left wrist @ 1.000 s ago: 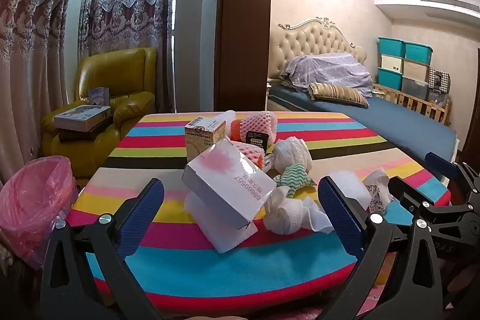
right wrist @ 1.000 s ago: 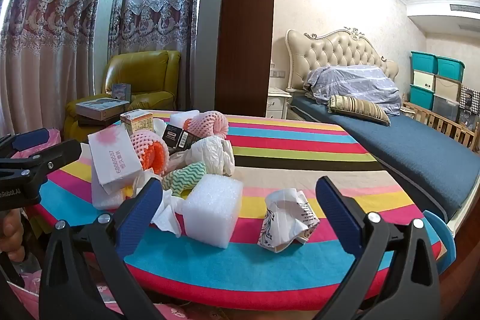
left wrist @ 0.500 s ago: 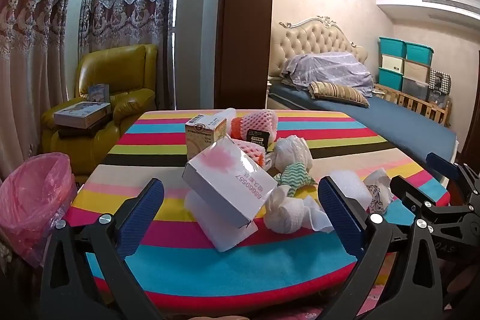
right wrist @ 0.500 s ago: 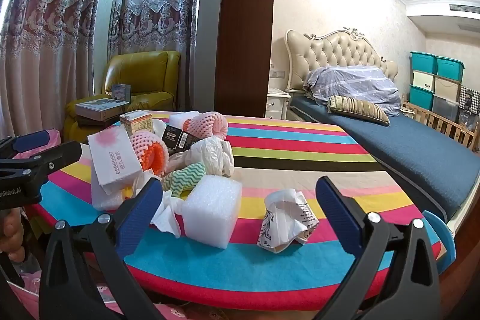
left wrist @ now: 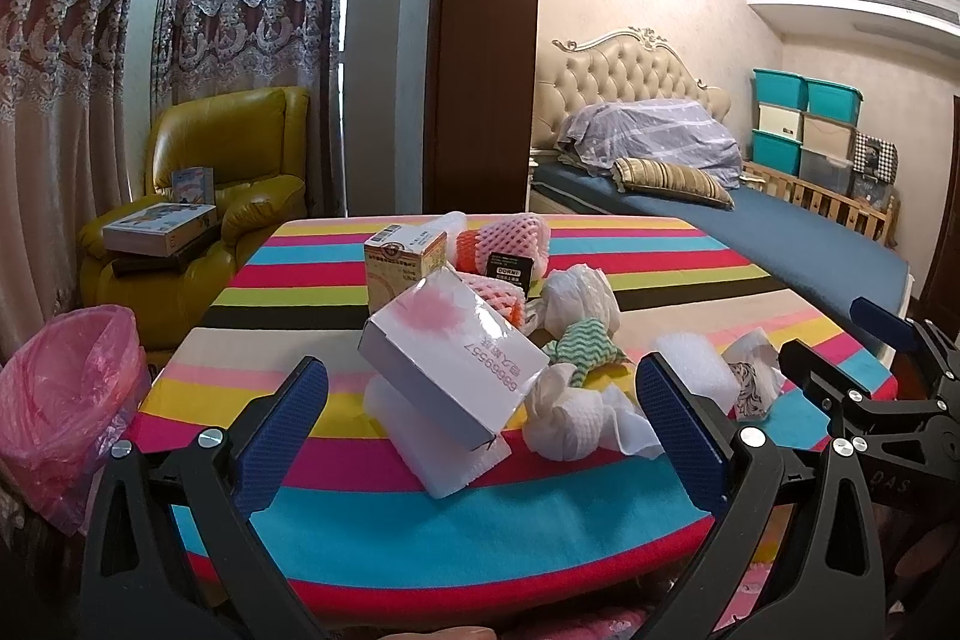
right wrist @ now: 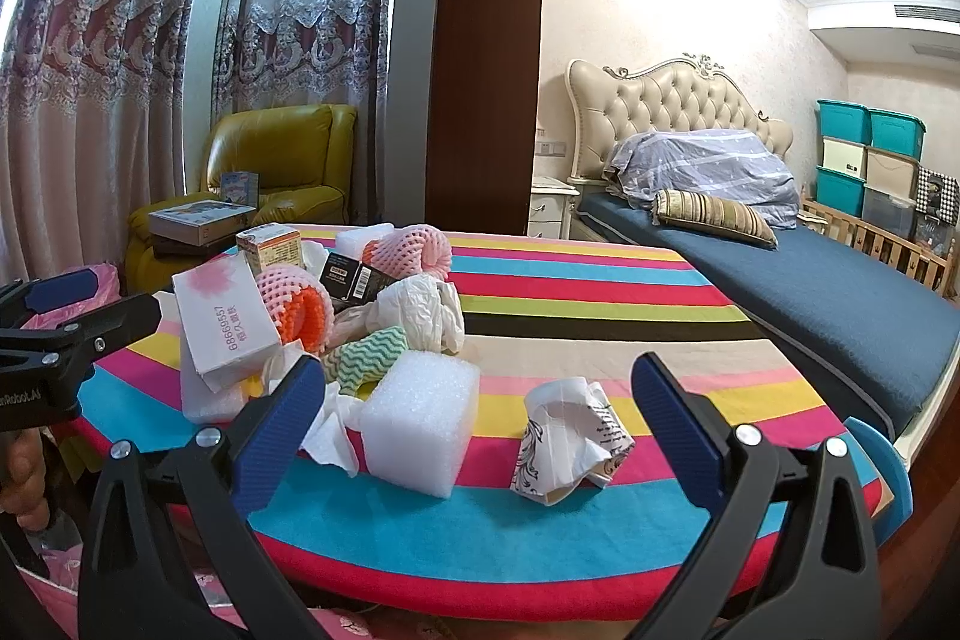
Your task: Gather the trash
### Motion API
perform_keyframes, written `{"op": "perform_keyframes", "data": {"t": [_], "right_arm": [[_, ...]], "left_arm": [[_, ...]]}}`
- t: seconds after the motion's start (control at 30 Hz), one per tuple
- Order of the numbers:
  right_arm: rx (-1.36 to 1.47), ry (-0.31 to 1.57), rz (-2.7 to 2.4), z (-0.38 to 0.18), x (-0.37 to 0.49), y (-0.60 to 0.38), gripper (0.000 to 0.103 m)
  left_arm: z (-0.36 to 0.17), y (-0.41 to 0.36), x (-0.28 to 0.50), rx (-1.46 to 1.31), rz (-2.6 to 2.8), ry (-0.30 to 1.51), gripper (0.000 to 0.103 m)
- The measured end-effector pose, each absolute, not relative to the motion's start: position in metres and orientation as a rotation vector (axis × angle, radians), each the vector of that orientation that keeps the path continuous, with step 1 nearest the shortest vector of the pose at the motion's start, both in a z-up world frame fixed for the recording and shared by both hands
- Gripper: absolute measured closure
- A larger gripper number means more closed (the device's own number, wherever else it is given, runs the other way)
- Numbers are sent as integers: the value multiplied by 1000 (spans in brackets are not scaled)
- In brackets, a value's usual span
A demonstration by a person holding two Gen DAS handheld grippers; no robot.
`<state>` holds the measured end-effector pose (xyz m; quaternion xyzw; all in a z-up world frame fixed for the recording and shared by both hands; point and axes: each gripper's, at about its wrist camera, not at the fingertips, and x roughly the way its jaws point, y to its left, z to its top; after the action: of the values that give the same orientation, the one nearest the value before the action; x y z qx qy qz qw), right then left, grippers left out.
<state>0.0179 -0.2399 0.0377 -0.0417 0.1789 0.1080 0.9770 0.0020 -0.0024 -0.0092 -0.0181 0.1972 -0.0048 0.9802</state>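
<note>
Only in the left wrist view is the pink-lined bin [left wrist: 57, 400] seen, left of the striped table [left wrist: 420, 532]. "68669557" is read on the tissue box [right wrist: 225, 322] among the table's trash. Left gripper [left wrist: 480, 412] and right gripper [right wrist: 477, 412] jaws are spread apart, empty

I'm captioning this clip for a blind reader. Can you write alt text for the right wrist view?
The right gripper, open and empty, hovers at the near edge of a striped table, facing a white foam block and a crumpled paper cup. Behind them sits a trash pile with a tissue box; beyond are a yellow armchair and a bed.
</note>
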Motion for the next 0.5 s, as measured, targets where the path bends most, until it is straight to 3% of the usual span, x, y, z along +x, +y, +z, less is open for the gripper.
{"op": "perform_keyframes", "data": {"t": [0.5], "right_arm": [[-73, 361, 214, 36, 20, -242, 4]], "left_arm": [[-3, 0, -7, -44, 24, 370, 7]]}}
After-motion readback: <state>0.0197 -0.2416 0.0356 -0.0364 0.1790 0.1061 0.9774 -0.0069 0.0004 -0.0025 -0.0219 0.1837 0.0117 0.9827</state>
